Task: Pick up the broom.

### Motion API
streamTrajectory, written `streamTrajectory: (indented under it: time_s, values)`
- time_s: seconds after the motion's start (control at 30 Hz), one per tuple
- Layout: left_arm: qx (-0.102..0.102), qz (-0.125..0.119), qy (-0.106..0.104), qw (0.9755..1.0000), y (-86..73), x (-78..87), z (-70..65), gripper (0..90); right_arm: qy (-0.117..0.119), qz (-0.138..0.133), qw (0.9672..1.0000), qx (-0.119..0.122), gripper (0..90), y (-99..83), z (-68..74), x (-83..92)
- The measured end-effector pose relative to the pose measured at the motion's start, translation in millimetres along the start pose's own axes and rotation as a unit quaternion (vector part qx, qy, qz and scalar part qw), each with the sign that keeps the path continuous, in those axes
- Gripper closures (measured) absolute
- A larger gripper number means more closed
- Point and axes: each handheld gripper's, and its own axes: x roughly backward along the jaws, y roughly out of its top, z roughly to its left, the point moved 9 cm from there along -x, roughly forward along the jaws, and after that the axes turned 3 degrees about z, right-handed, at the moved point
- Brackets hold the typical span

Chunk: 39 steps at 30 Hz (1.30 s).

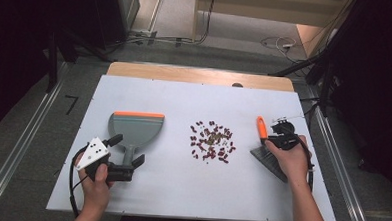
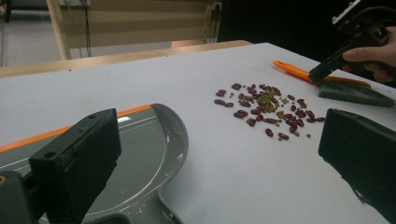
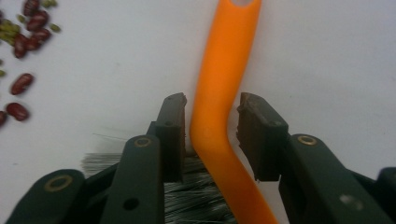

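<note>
A grey dustpan [image 1: 135, 128] with an orange front lip lies left of centre, its handle pointing at me. My left gripper [image 1: 127, 150] stands open, one jaw on each side of that handle, not touching it; its view shows the pan [image 2: 154, 154] between the wide jaws. A small heap of red and green beans [image 1: 211, 141] [image 2: 268, 109] lies mid-table. At the right lies a hand brush [image 1: 267, 156] with an orange handle [image 3: 219, 93]. My right gripper [image 3: 212, 105] [image 1: 278, 136] straddles that handle, a thin gap showing at each pad.
The white board [image 1: 180, 190] on which everything lies ends near me and at both sides. A wooden strip [image 1: 200, 74] runs along its far edge. Metal rails [image 1: 17, 152] flank it, and cables lie on the floor beyond.
</note>
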Motion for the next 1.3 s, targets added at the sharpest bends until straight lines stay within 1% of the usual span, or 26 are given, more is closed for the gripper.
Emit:
streamTrajectory:
  time_s: [0.03,0.07,0.1,0.13,0.17,0.2,0.23,0.33,0.4,0.5,0.67,0.7,0.73,0.77,0.87,0.9,0.93,1.0,1.03,1.07,1.13,1.17,1.2,1.23,1.27,1.3]
  values:
    - [0.000,0.000,0.000,1.0000,0.0,-0.1,-0.1,0.0,-0.011,-0.002,0.9999,0.000,65.1,-0.2,0.1,0.1]
    - [0.000,0.001,0.000,1.0000,-0.1,-0.2,-0.2,0.0,-0.011,-0.002,0.9999,0.000,65.1,-0.2,0.1,0.1]
    - [0.000,0.000,0.000,1.0000,-0.2,-0.4,-0.4,0.0,-0.020,0.001,0.9998,0.001,65.0,-0.3,1.1,-0.5]
    - [0.000,0.000,0.001,1.0000,-0.4,-0.7,-0.8,0.0,-0.024,0.002,0.9996,0.010,64.9,-0.6,1.2,-0.8]
    - [-0.015,0.004,0.009,0.9998,-1.1,-0.4,-1.6,0.0,-0.022,0.002,0.9997,0.008,64.9,-0.6,1.0,-1.1]
    - [-0.015,0.004,0.009,0.9998,-1.1,-0.4,-1.6,0.0,-0.012,0.002,0.9999,0.000,65.2,-0.7,0.1,-1.2]
    - [-0.025,0.004,0.011,0.9996,-0.1,-0.4,-3.4,0.0,-0.004,0.000,1.0000,-0.008,65.7,-0.5,-1.1,-1.4]
    - [-0.026,0.003,0.011,0.9996,1.0,-1.2,-4.8,0.0,0.011,-0.006,0.9992,-0.037,66.3,-0.7,-2.5,-1.6]
    - [-0.029,0.005,0.011,0.9995,1.3,-2.7,-6.6,0.0,-0.001,-0.007,0.9994,-0.033,67.3,-0.7,-0.6,-1.7]
    - [-0.034,0.010,0.007,0.9994,0.2,-5.1,-10.7,0.0,-0.006,-0.008,0.9994,-0.032,67.4,-0.6,-0.3,-1.6]
    - [-0.038,0.011,0.004,0.9992,0.5,-8.1,-14.8,0.0,0.015,-0.032,0.9988,-0.035,67.6,-2.1,-1.7,0.7]
    - [-0.040,0.011,0.001,0.9991,0.3,-8.9,-15.9,0.0,0.029,-0.052,0.9973,-0.043,67.6,-2.6,-2.4,4.1]
    - [-0.040,0.011,0.001,0.9991,0.3,-8.9,-15.9,0.0,0.029,-0.052,0.9973,-0.043,67.6,-2.6,-2.4,4.1]
    - [-0.041,0.012,0.001,0.9991,0.0,-9.2,-16.0,0.0,0.042,-0.074,0.9954,-0.044,67.6,-3.3,-3.2,8.8]
    - [-0.041,0.013,0.001,0.9991,-0.7,-9.3,-16.0,0.0,0.057,-0.113,0.9911,-0.043,67.7,-5.3,-3.6,17.8]
    - [-0.037,0.011,-0.001,0.9993,-0.3,-9.0,-16.3,0.0,0.057,-0.113,0.9911,-0.043,67.7,-5.3,-3.6,17.8]
    - [-0.035,0.009,-0.002,0.9994,0.3,-8.9,-16.7,0.0,0.059,-0.140,0.9878,-0.034,67.7,-7.4,-2.9,23.0]
    - [-0.035,0.008,-0.003,0.9993,1.6,-8.8,-17.7,0.0,0.058,-0.147,0.9869,-0.035,67.7,-8.4,-3.1,24.5]
    - [-0.035,0.005,-0.003,0.9994,2.6,-9.1,-18.7,0.0,0.063,-0.167,0.9832,-0.037,67.7,-9.2,-3.9,28.6]
    - [-0.035,0.004,-0.004,0.9994,3.5,-9.3,-19.9,0.0,0.063,-0.167,0.9832,-0.037,67.7,-9.2,-3.9,28.6]
    - [-0.040,0.003,-0.004,0.9992,4.7,-9.3,-21.8,0.0,0.077,-0.194,0.9771,-0.043,67.8,-10.5,-4.8,34.3]
    - [-0.041,0.002,-0.004,0.9992,5.1,-9.4,-22.4,0.0,0.081,-0.199,0.9755,-0.046,67.8,-11.2,-5.7,36.2]
    - [-0.040,0.001,-0.005,0.9992,5.5,-9.4,-22.9,0.0,0.081,-0.199,0.9755,-0.046,67.8,-11.2,-5.7,36.2]
    - [-0.039,0.001,-0.006,0.9992,5.9,-9.4,-23.3,0.0,0.087,-0.211,0.9721,-0.051,67.8,-11.2,-6.6,39.2]
    - [-0.040,0.000,-0.007,0.9992,6.5,-9.5,-23.6,0.0,0.097,-0.245,0.9638,-0.043,67.9,-11.1,-6.3,46.4]
    - [-0.039,-0.001,-0.008,0.9992,7.2,-9.5,-24.3,0.0,0.088,-0.251,0.9630,-0.046,67.9,-11.9,-7.5,48.4]
